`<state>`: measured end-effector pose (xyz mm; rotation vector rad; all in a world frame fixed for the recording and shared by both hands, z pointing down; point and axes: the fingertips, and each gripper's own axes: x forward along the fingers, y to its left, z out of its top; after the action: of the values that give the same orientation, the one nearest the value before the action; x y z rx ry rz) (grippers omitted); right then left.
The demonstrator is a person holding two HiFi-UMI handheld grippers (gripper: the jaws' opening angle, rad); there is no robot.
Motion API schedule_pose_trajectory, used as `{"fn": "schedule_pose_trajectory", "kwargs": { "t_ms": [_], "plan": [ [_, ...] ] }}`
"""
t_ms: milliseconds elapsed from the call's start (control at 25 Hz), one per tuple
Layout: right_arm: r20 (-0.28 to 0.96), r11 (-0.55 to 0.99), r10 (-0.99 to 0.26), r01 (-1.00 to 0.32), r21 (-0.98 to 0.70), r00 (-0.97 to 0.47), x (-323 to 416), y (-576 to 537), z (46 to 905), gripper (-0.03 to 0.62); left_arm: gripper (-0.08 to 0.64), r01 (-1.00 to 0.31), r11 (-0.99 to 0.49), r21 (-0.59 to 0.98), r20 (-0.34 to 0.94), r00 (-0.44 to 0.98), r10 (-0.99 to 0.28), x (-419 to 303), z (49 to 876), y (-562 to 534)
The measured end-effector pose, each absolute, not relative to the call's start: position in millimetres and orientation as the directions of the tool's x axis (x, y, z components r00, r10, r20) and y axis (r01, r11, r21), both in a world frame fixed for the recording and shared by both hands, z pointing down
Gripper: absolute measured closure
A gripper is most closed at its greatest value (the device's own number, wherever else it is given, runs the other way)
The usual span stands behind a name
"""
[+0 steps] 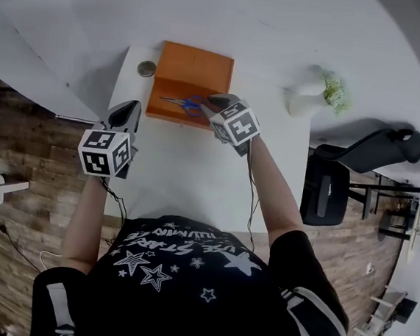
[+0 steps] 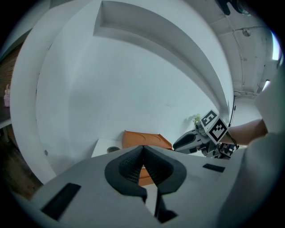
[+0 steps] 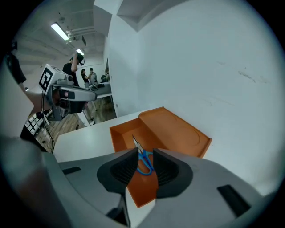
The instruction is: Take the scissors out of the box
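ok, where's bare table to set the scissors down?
Free: table in front of the box, between left tool and right tool; also right of the box toward the plant. Tight: far-left corner, round object beside the box.

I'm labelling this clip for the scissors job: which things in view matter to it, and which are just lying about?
For the job: orange box; blue-handled scissors lying in it; right gripper, open, aimed at them.
Lying about: small round disc beside the box; potted plant; office chair.
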<state>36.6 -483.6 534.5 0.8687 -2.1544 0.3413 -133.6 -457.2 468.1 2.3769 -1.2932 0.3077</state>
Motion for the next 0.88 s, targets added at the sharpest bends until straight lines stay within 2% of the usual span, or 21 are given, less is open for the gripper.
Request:
{"fn": "schedule_pose_trajectory", "kwargs": {
  "t_ms": [80,240,560,880],
  "plan": [
    [0.776,0.754,-0.441,-0.655,0.047,-0.452,35,-485,547,0.426,0.543,-0.838,-0.478,0.262,0.387,0.545,-0.744,-134,473,-462],
    [0.804,0.785,-0.416,-0.614,0.081,-0.424,31,-491,564,0.395,0.543,-0.833,-0.476,0.282,0.392,0.552,-0.736,-136,481,-469],
    [0.877,0.858,-0.319,-0.502,0.107,-0.360,26,-498,595,0.386,0.543,-0.829,-0.468,0.306,0.404,0.558,-0.725,-135,496,-481],
    [0.908,0.888,-0.286,-0.440,0.132,-0.306,19,-505,616,0.387,0.543,-0.834,-0.448,0.322,0.409,0.549,-0.729,-139,504,-490]
  ]
}}
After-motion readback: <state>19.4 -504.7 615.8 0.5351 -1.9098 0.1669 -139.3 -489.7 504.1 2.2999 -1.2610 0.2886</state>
